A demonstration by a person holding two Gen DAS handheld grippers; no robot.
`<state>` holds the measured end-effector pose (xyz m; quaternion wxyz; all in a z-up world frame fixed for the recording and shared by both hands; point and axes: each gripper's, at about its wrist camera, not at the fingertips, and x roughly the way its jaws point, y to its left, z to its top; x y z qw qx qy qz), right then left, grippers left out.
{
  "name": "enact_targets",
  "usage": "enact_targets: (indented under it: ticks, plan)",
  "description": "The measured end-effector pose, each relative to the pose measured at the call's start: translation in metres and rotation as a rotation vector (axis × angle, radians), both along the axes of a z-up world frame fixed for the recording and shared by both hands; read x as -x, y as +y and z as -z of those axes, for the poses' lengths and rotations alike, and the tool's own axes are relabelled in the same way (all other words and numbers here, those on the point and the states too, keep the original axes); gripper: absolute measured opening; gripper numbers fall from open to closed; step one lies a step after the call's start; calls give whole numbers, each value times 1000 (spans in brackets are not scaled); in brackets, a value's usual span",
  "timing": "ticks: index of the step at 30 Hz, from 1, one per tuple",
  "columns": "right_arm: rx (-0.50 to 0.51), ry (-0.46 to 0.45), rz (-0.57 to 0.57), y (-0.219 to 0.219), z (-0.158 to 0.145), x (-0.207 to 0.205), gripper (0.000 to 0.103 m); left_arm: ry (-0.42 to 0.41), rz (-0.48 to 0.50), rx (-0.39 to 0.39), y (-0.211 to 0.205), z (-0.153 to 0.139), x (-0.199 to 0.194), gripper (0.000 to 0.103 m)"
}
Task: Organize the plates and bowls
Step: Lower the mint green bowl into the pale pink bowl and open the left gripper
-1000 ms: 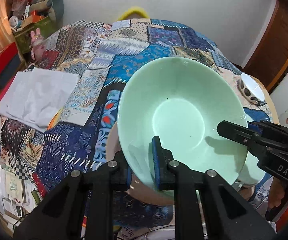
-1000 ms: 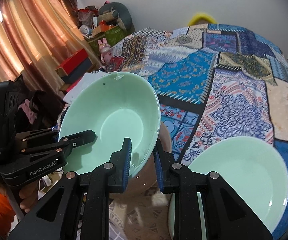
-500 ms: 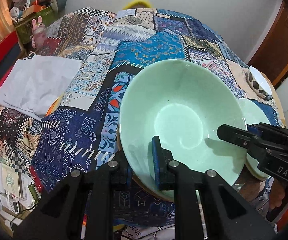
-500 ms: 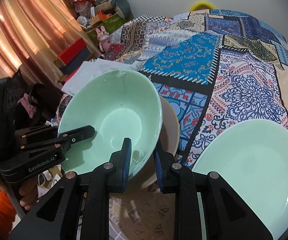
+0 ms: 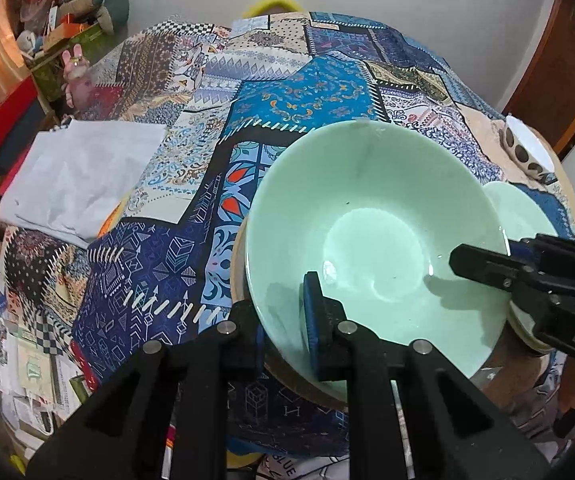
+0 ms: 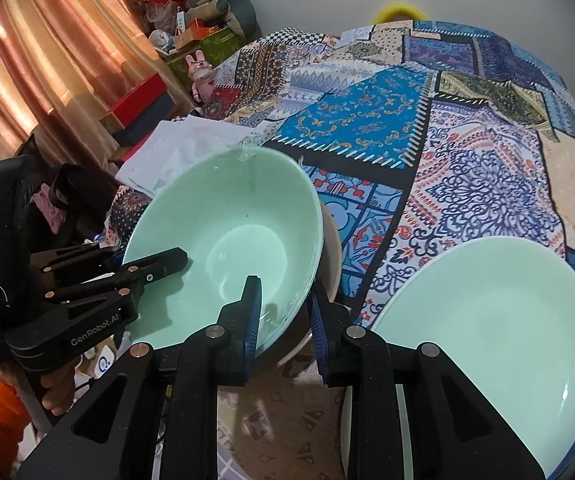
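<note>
A mint-green bowl (image 5: pixel 371 216) (image 6: pixel 227 220) sits tilted inside a tan bowl (image 5: pixel 238 268) (image 6: pixel 332 248) on the patchwork cloth. My left gripper (image 5: pixel 287 332) is shut on the bowl's near rim in the left wrist view, one pad inside, the other hidden behind the wall. My right gripper (image 6: pixel 285 312) straddles the opposite rim, one pad inside and one outside; its jaws are starting to open with the rim still between them. A mint-green plate (image 6: pixel 487 320) (image 5: pixel 519 212) lies just right of the bowls.
A spotted white bowl (image 5: pixel 527 152) stands at the table's far right edge. A folded white cloth (image 5: pixel 79 172) (image 6: pixel 179 148) lies to the left. Boxes, toys and curtains crowd the left side beyond the table. A hand grips each gripper's handle.
The green bowl has sunk with both grippers into the tan bowl, which now shows only as a thin rim. The green plate looms larger in the right wrist view.
</note>
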<state>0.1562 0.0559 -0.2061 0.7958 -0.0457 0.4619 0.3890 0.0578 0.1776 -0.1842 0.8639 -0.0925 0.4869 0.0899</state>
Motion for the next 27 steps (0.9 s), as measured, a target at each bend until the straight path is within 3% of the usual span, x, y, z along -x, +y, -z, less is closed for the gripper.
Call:
enact_targets:
  ticks: [7,13,17,20,22,27]
  plan:
    - [19,-61,31,-6,-4,1,24,21,6,-45,-5,5,-6,20]
    - [9,-46,35,-13,-4,-2,25,20,25,-112,-17,6,-8,21]
    - [4,-61,41,-20,-8,0,27,33,22,-99,-15,3,-8,22]
    - [-4,-69,51,-26,-11,0,35,39,0,-57,-10,-2,-9,30]
    - [-7,-75,62,-30,-13,0,37,44,-6,-29,-11,-5,-12,43]
    - [-18,-99,93,-48,-23,-4,43,40,-19,-62,-18,-13,-14,48]
